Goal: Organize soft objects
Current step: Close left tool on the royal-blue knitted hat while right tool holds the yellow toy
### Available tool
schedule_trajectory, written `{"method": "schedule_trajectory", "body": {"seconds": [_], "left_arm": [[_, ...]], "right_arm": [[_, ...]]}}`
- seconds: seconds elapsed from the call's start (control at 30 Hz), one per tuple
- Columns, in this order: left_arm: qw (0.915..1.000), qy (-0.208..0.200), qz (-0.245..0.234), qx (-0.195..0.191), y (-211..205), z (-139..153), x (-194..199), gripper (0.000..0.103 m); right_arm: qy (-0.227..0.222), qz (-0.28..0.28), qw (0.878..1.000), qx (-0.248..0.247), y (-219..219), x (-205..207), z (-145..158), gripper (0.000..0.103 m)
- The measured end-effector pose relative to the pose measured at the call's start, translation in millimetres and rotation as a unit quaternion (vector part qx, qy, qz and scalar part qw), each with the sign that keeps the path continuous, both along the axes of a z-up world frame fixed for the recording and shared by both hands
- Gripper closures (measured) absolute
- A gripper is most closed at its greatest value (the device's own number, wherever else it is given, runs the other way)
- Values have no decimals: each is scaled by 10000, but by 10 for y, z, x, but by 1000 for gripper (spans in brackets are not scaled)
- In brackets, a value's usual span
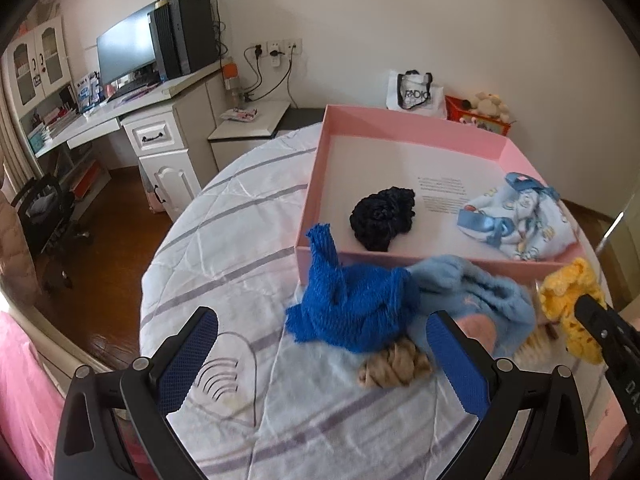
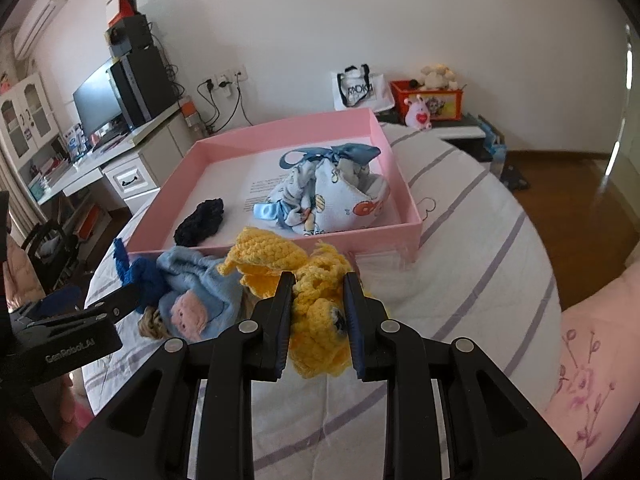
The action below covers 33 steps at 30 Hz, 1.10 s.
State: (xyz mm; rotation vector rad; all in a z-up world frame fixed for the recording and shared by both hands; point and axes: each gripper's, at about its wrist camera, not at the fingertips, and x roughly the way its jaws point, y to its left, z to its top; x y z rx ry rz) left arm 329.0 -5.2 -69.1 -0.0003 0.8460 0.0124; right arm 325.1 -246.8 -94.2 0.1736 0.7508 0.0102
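A pink box (image 1: 314, 184) (image 2: 404, 184) stands on the bed and holds a black knitted piece (image 1: 382, 216) (image 2: 200, 222) and a white printed cloth with blue ribbons (image 1: 520, 220) (image 2: 332, 196). In front of the box lie a royal blue knitted item (image 1: 348, 304) (image 2: 136, 272), a light blue plush with a pink patch (image 1: 476, 300) (image 2: 196, 296) and a beige braided piece (image 1: 394, 366). My right gripper (image 2: 316, 312) is shut on a yellow knitted item (image 2: 316, 320) (image 1: 568, 300). My left gripper (image 1: 320, 360) stands open just before the blue pile, nothing between its fingers.
The bed carries a white quilt with purple stripes (image 1: 224, 216) (image 2: 472, 248). A desk with monitor and computer (image 1: 160, 40) stands at the left, a bedside table with a white bag (image 2: 356, 88) and toys behind the box. Wooden floor (image 2: 568, 184) lies to the right.
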Motion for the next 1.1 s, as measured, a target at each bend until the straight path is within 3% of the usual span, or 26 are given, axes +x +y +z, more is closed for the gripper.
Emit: {"method": "schedule_trajectory", "body": {"seconds": [0.2, 0.27, 0.33, 0.43, 0.5, 1.1], "left_arm": [[9997, 199, 12, -152, 1, -140, 288, 3], [9996, 238, -2, -178, 4, -183, 344, 13], [9994, 311, -7, -179, 1, -248, 409, 34], [9979, 523, -161, -349, -1, -340, 493, 49], [9965, 615, -249, -508, 4, -368, 526, 51], [9996, 115, -171, -207, -66, -87, 173, 55]], "right_arm": [[-3, 82, 10000, -19, 15, 107, 1, 80], [5, 104, 9999, -11, 25, 127, -3, 80], [14, 116, 9999, -2, 30, 140, -9, 80], [16, 115, 9999, 27, 22, 147, -5, 80], [17, 117, 9999, 43, 15, 154, -4, 80], [-75, 52, 9999, 103, -41, 50, 51, 81]]}}
